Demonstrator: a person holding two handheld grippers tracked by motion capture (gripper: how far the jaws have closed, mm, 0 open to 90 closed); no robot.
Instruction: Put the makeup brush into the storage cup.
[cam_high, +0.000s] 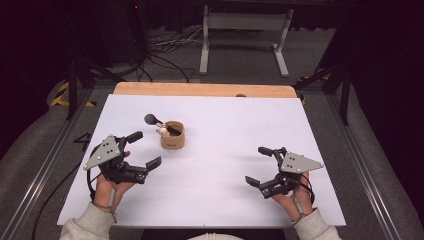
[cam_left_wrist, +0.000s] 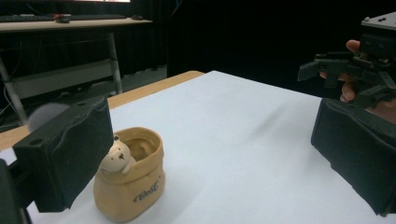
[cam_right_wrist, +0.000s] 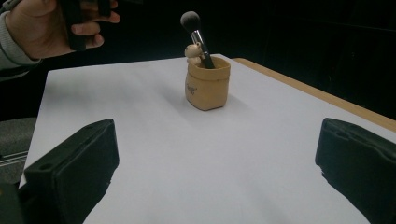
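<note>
High view of a smooth white table (cam_high: 215, 165) with a wooden far edge, dark room and cabled floor behind, tan sack-shaped pot (cam_high: 172, 135) left of centre holding a fluffy-headed brush (cam_high: 153, 119), left gripper (cam_high: 142, 150) and right gripper (cam_high: 259, 166) both spread wide, empty.

My desk (cam_high: 225, 165) is white with a pale wood strip at its twelve o'clock edge. The pot (cam_high: 173, 136) is tan with dark lettering and a cream bear figure (cam_left_wrist: 115, 157). The makeup brush (cam_right_wrist: 198, 36) has grey bristles, silver ferrule, black handle. Both my tongs are black with grey plates.
</note>
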